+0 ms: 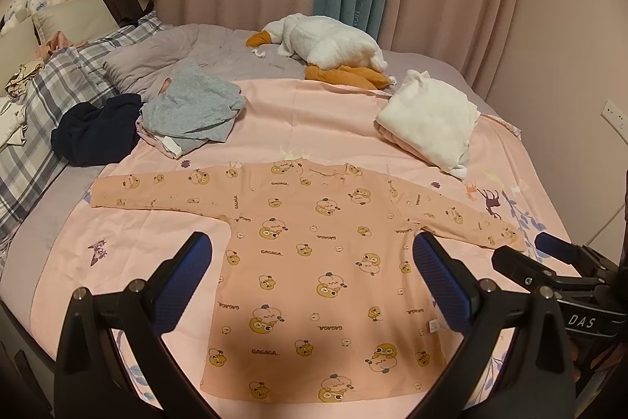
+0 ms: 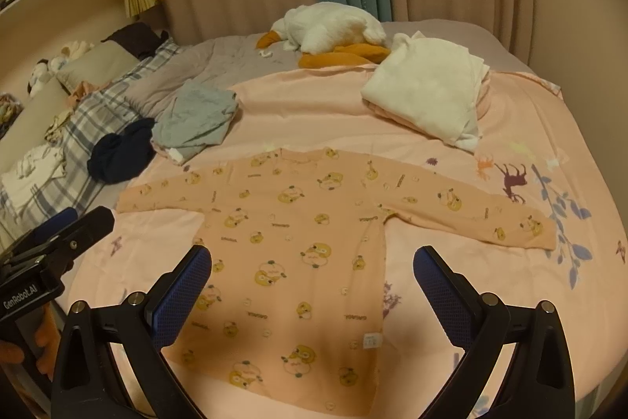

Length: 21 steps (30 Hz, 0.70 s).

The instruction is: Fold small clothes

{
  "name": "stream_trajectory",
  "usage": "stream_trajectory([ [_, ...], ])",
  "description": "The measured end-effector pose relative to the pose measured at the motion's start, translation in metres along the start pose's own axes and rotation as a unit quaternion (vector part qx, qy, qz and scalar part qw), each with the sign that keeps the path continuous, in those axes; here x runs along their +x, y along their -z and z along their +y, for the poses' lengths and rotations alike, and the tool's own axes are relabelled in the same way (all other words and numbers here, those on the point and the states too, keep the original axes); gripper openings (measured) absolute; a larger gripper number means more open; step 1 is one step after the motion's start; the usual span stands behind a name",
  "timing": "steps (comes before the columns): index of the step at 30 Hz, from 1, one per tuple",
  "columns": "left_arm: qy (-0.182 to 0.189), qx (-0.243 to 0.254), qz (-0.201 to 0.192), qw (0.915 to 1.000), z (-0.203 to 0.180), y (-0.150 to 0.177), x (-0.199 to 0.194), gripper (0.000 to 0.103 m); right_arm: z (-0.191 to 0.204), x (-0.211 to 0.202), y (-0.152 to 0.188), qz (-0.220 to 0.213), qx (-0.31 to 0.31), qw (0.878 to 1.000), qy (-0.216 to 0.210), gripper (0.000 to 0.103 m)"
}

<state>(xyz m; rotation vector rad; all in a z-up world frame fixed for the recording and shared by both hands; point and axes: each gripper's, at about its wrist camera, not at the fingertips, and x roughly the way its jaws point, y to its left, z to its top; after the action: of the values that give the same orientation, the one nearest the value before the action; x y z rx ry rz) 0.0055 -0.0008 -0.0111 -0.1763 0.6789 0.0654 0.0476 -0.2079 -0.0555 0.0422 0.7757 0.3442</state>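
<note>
While shirt (image 1: 314, 262) lies flat, grey pile (image 1: 192, 108), white pile (image 1: 428, 120) behind.

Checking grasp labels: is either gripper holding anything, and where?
Nothing held. Left gripper and right gripper hover open above the flat pink shirt.

A peach long-sleeved shirt (image 2: 298, 242) is spread flat on the pink bedsheet (image 2: 490, 128); the right gripper (image 2: 312, 273) is held wide-jawed above it.

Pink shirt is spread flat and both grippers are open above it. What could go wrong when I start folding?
The pink shirt nearly matches the pink sheet, so a gripper may pinch both layers. The left gripper and right gripper hang close together and could collide. A swung sleeve might brush the white folded pile.
</note>
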Motion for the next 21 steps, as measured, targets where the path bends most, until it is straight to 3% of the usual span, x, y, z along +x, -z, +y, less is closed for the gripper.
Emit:
stream_trajectory([
  [21,-0.003,-0.004,0.007,1.0,-0.0004,0.0013,-0.0084,0.102,-0.0033,-0.0012,0.0017,0.006,-0.004,1.0,0.001,0.103],
])
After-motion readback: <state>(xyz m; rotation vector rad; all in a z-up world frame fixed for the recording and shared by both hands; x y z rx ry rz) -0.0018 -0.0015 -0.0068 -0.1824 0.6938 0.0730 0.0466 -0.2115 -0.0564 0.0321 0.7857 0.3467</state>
